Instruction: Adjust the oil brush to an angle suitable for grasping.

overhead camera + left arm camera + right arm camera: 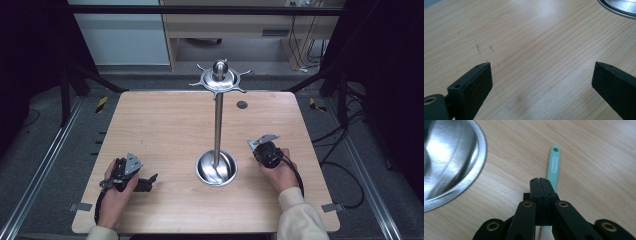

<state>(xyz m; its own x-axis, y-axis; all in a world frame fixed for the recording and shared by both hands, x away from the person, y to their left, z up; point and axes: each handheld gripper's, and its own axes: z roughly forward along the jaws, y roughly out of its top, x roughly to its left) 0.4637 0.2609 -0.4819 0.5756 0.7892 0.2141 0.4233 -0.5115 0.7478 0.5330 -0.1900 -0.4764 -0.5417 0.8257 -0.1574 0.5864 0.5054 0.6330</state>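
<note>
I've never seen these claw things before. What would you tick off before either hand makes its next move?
1. Left claw open: ok. Its jaws stand wide apart over the light wooden table, with nothing between them.
2. Right claw shut: ok. Its jaws are pressed together.
3. Right claw really gripping the mint-green plastic handle with a hole in its end: cannot tell. The handle runs under the jaws.
4. Tall shiny metal stand with a round dish base upright: ok. It stands mid-table.
5. Both claws apart from the stand: ok. One rests on each side of its base.
</note>
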